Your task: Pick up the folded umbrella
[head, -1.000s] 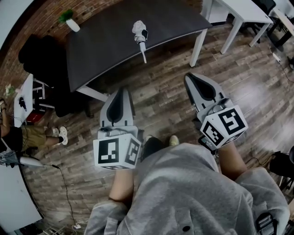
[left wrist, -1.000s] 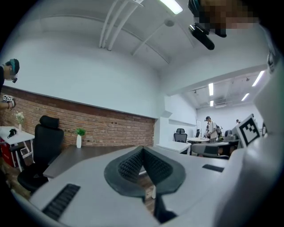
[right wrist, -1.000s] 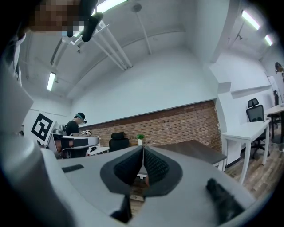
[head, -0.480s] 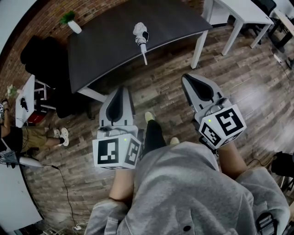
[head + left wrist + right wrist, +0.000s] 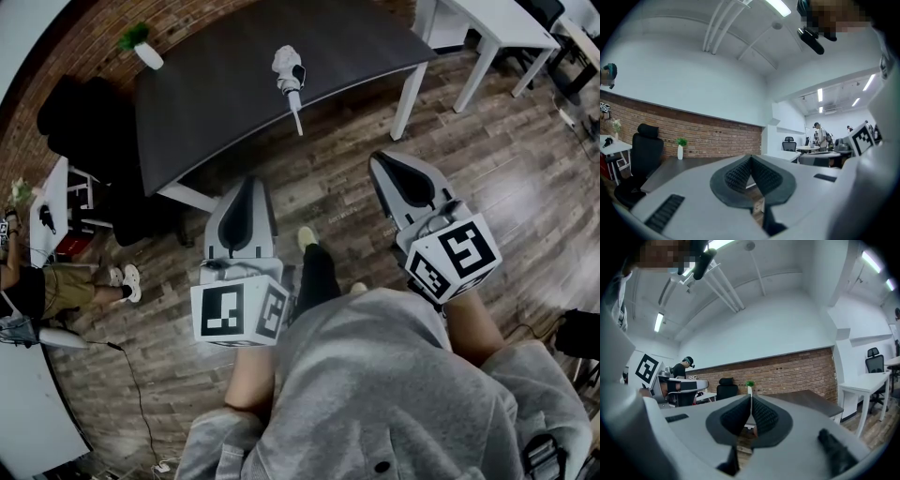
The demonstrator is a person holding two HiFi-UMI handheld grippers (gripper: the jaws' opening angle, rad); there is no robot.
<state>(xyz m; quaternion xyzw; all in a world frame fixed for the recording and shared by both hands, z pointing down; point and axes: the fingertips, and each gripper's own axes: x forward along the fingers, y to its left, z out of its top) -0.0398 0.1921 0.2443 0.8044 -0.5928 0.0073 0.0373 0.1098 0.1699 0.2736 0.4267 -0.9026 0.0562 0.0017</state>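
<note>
- The white folded umbrella (image 5: 287, 75) lies near the middle of the long dark grey counter (image 5: 216, 103). Its thin tip points toward the front edge. It is in the same spot as a second ago.
- The left gripper (image 5: 247, 184) is held over the brown wooden floor (image 5: 337, 192), well apart from the umbrella. Its jaws are pressed together and nothing is between them. It has stayed where it was.
- The right gripper (image 5: 379, 161) is also over the floor, just in front of the counter's white leg (image 5: 405, 94). Its jaws are together too, with nothing in them. It has slid a tiny bit to the left since a second ago.
- The biggest change is the person's dark trouser leg (image 5: 314, 272) and pale shoe (image 5: 307, 237). They now reach out between the two grippers. A second ago no shoe was that far forward.
- The small green plant in a white vase (image 5: 142, 45) stands at the far corner of the counter, just as before.
</note>
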